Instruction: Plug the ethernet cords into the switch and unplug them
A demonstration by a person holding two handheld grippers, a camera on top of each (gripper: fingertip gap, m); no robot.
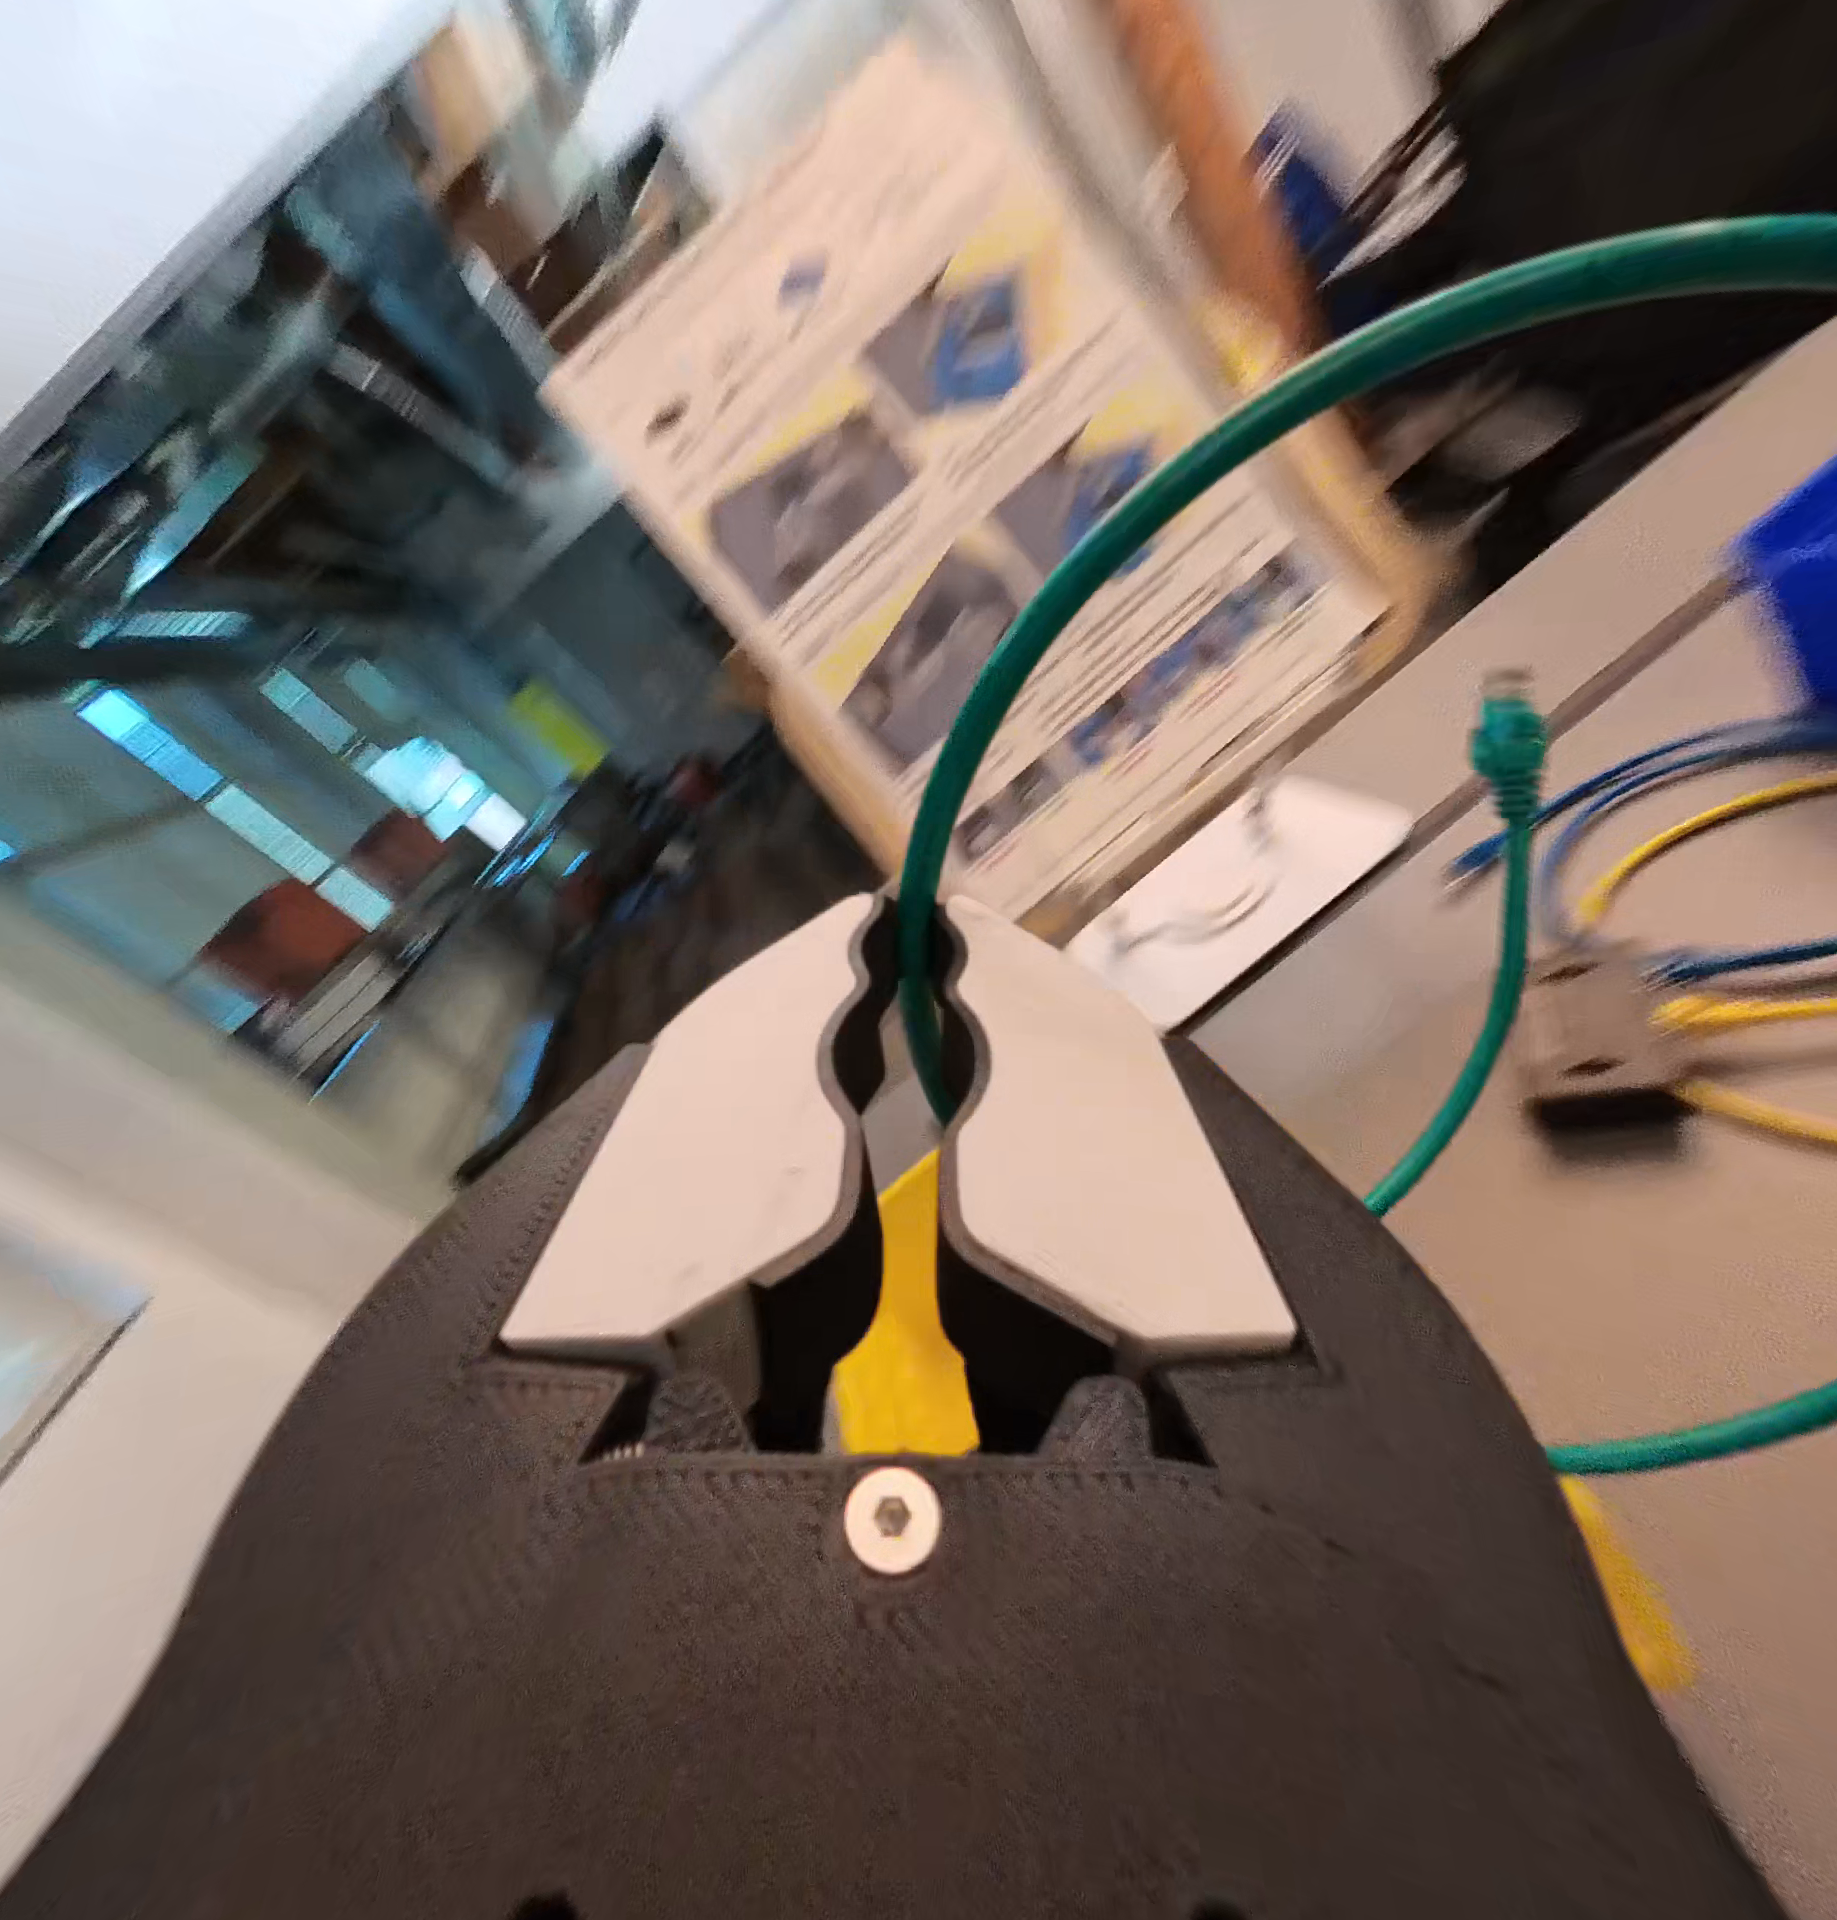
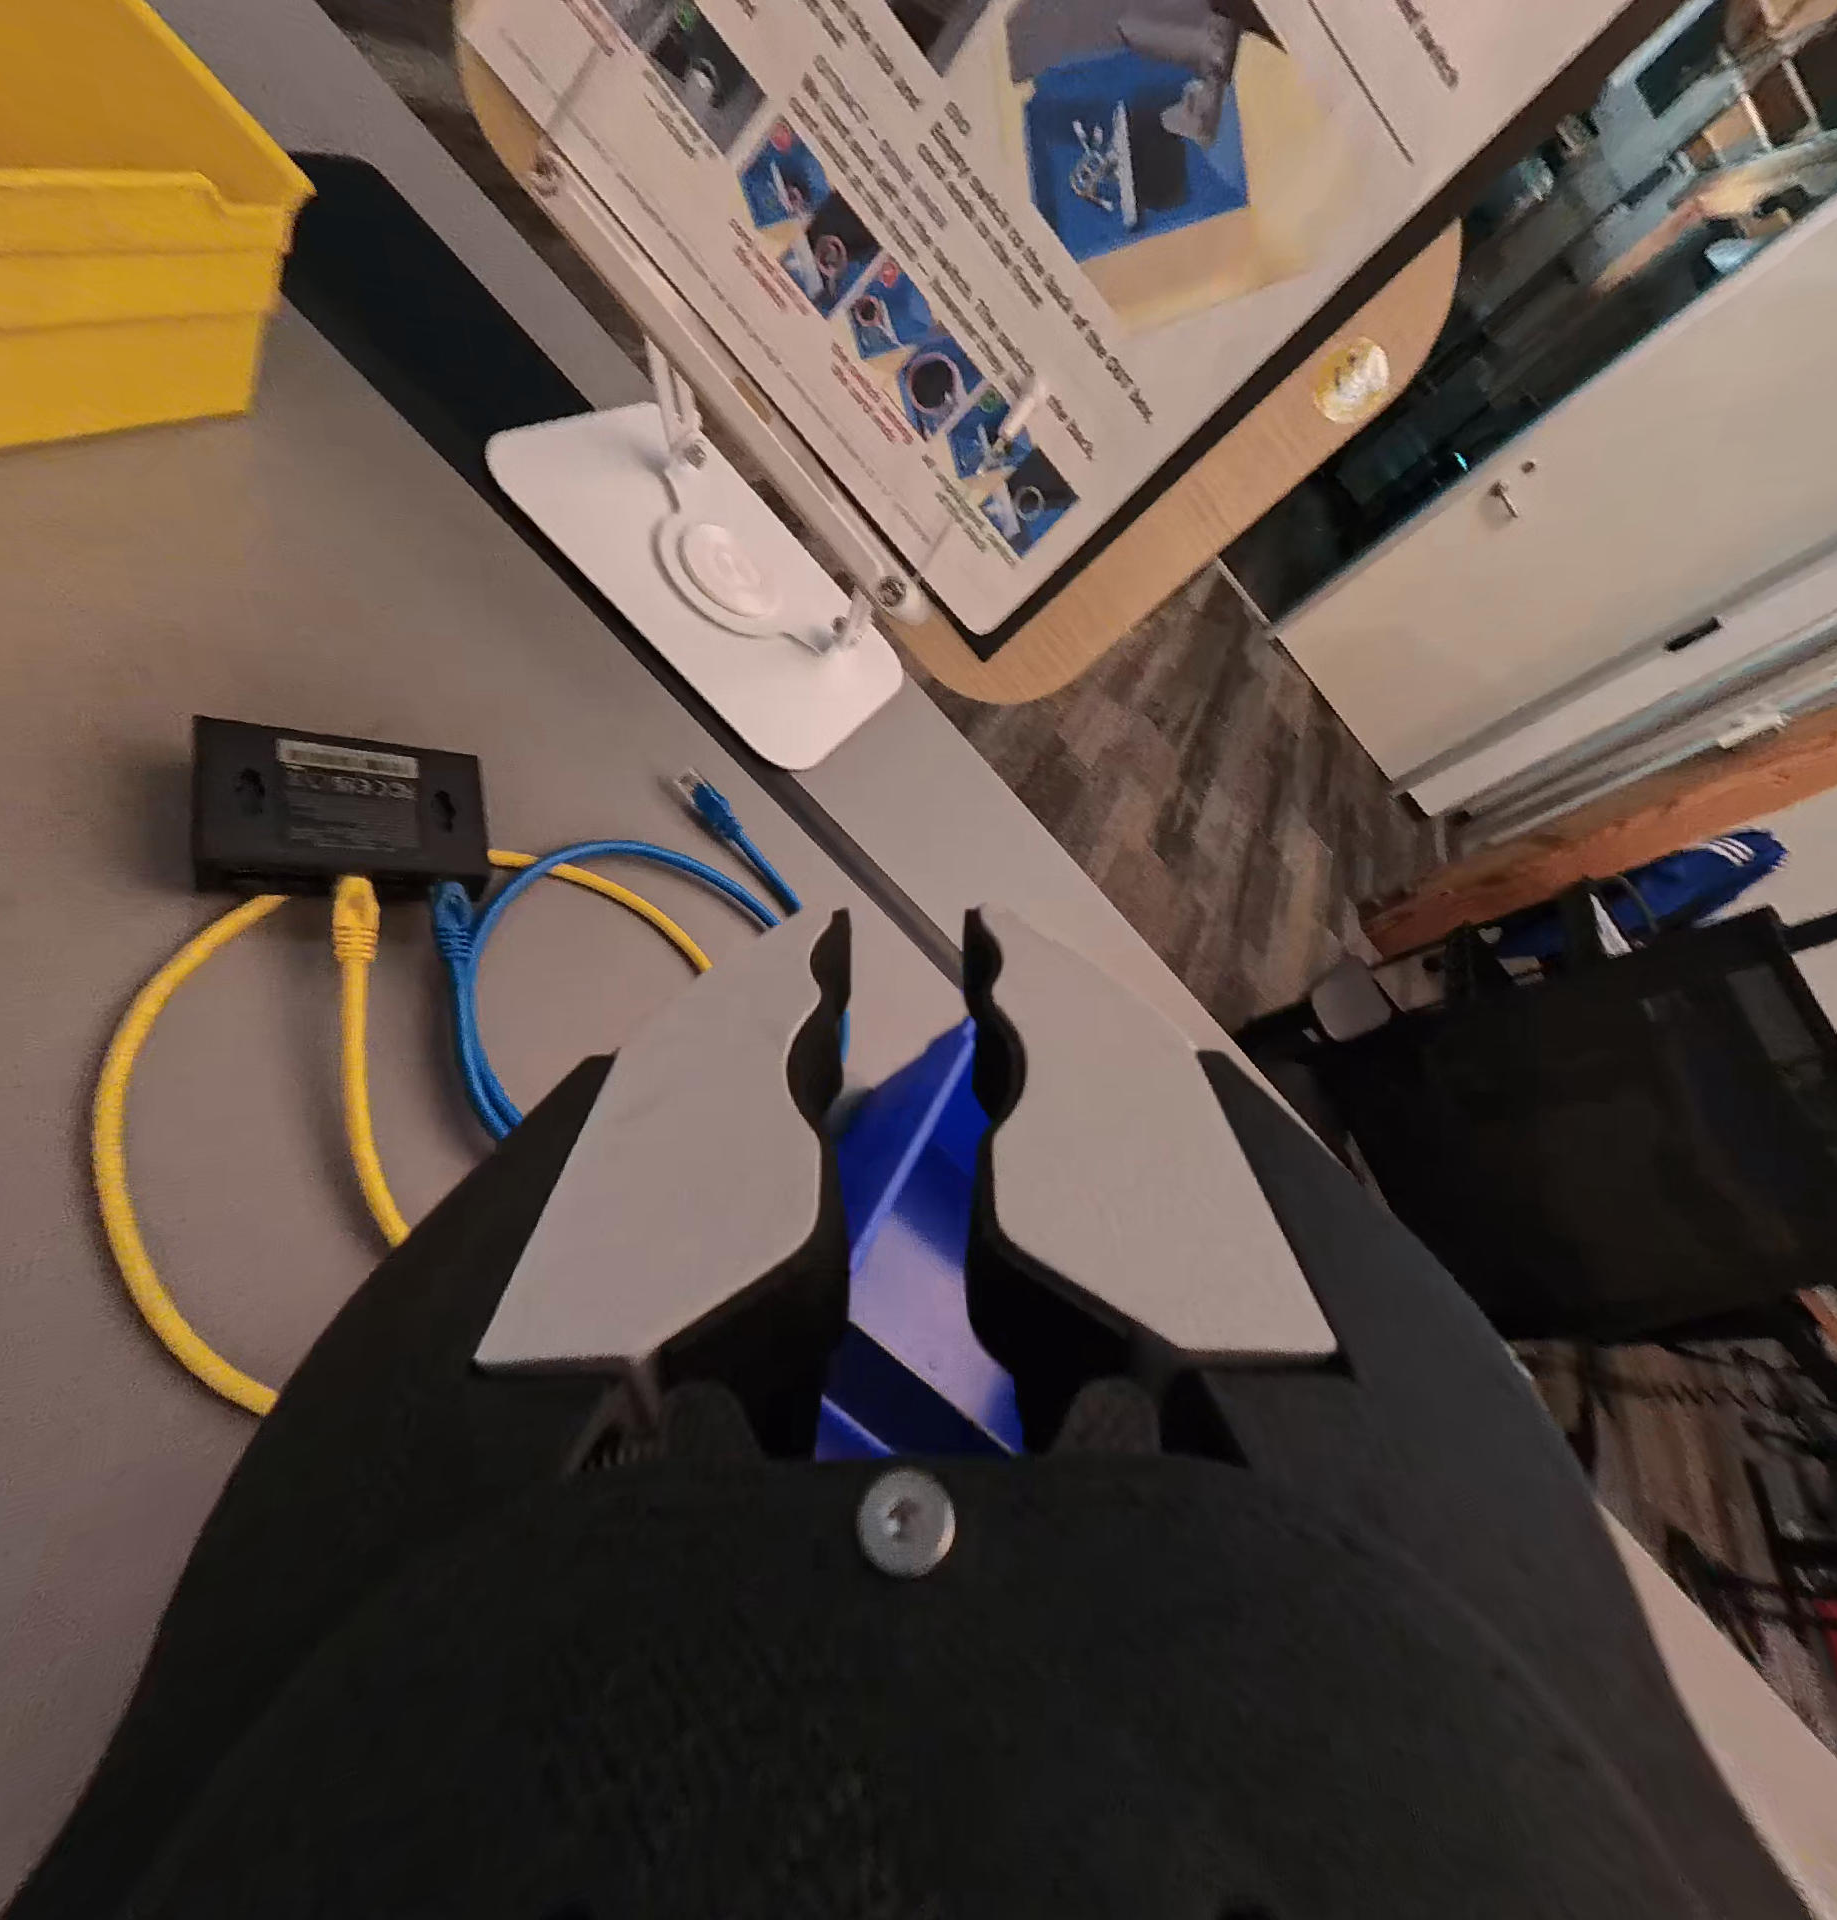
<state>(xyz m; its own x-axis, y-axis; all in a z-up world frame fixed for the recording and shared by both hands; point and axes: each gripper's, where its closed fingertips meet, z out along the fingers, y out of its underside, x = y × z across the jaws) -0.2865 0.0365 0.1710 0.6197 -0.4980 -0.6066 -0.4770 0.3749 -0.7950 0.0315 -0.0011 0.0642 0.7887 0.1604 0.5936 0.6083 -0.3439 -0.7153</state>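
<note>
The left gripper (image 1: 916,925) is showing a black 3D-printed body with layered ridges, carrying 2 flat grey fingers (image 1: 706,1143) whose inner edges are running in dark wavy scallops. 1 silver hex screw (image 1: 890,1519) is sitting at 6 o'clock below them. The right gripper (image 2: 906,930) is showing the same black shell, 2 grey fingers (image 2: 685,1164) and 1 grey screw (image 2: 905,1525) at 6 o'clock.

Green ethernet cord (image 1: 1007,665), ribbed green boot. Yellow cord (image 2: 124,1132) and blue cord (image 2: 467,1029) at the black switch (image 2: 337,805). Grey bench (image 2: 270,582). Yellow bin (image 2: 103,260) far left; blue bin (image 1: 1818,582). Grippers black with pale grey fingers (image 2: 685,1164). White stand base (image 2: 623,488).
</note>
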